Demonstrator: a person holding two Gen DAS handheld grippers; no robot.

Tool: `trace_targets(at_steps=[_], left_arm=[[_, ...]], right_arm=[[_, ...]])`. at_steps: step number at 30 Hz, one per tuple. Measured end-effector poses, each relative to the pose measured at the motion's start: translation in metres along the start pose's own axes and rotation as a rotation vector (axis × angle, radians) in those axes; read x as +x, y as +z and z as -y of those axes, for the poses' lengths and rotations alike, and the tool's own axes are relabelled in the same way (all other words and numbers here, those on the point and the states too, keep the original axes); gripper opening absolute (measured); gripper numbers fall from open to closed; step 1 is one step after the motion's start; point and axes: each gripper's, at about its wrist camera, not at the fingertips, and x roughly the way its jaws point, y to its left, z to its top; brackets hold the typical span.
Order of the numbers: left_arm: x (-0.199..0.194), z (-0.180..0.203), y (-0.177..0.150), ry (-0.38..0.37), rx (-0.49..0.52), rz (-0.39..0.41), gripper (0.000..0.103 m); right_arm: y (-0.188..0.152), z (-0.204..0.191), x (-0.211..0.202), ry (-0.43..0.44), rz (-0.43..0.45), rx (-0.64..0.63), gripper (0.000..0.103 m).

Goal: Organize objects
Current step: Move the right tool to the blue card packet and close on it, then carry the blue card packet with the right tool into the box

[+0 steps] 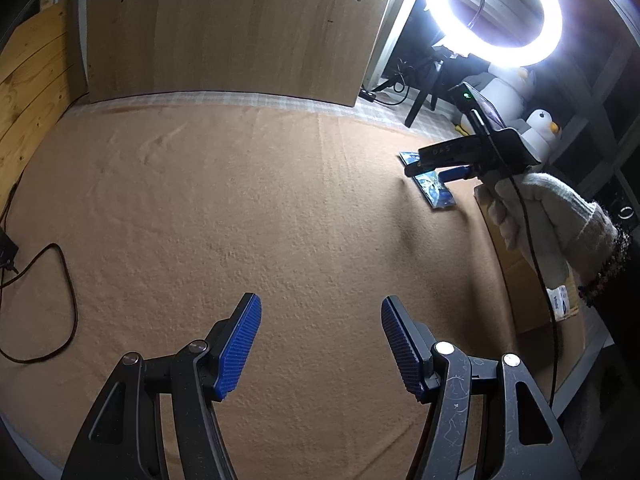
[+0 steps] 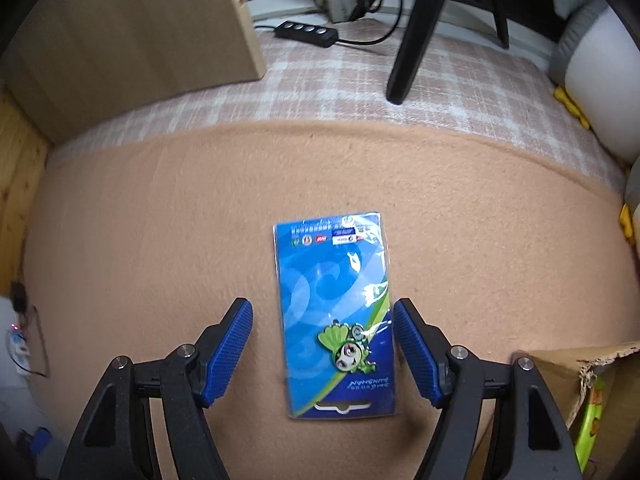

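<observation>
Blue card pack (image 2: pixel 335 316): laid flat on the tan blanket (image 2: pixel 140 240), straddled by the wide-open, empty right gripper (image 2: pixel 323 354). Left gripper (image 1: pixel 321 346): held well apart from the pack, likewise spread wide and empty. Cardboard box (image 2: pixel 560 364): placed just right of the pack.

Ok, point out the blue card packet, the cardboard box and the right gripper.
blue card packet (image 2: pixel 334 316): right wrist view, middle of its blue face.
cardboard box (image 2: pixel 560 376): right wrist view, brown flap at its torn top edge.
right gripper (image 2: pixel 322 350): right wrist view, midway between the blue fingertips, open.
</observation>
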Motion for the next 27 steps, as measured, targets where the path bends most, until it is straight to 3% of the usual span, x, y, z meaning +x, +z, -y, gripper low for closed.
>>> trace_targets(at_steps=[4, 8, 15, 27], left_arm=[[0.000, 0.003, 0.000, 0.000, 0.001, -0.004, 0.066], [-0.001, 0.005, 0.001, 0.001, 0.006, -0.002, 0.066], [-0.002, 0.010, 0.001, -0.001, 0.015, 0.000, 0.066], [0.000, 0.027, 0.002, -0.020, 0.053, -0.001, 0.066]], right_arm=[[-0.005, -0.009, 0.002, -0.072, 0.011, -0.048, 0.065], [-0.011, -0.010, -0.001, -0.096, 0.022, -0.060, 0.053], [-0.030, -0.013, -0.009, -0.080, 0.027, -0.081, 0.051], [-0.084, -0.015, -0.037, 0.019, 0.072, -0.056, 0.051]])
